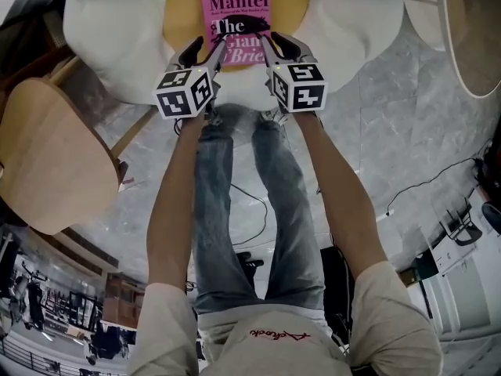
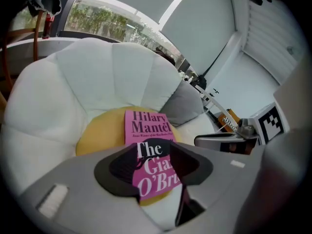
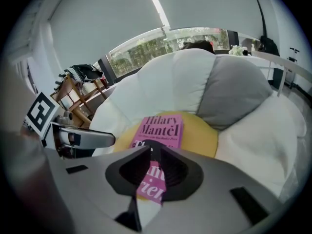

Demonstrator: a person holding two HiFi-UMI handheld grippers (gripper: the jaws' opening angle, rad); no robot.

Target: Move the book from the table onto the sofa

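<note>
The sofa (image 1: 117, 45) walls its yellow seat (image 1: 182, 14) with white lobes left, behind and right, and a grey cushion (image 3: 234, 91) crowds the back right. The front is open, between a chair (image 1: 47, 155) at left and a round counter (image 1: 470, 37) at right. The book (image 1: 235, 6) covers the seat's middle.

Pink book (image 1: 235, 2) flat on sofa (image 1: 109, 41)

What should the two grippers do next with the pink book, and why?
Probably just draw both back and away. The pink book already lies flat on the yellow cushion of the sofa, and the left gripper and right gripper have their jaws apart with nothing pinched, so the job looks done.
</note>
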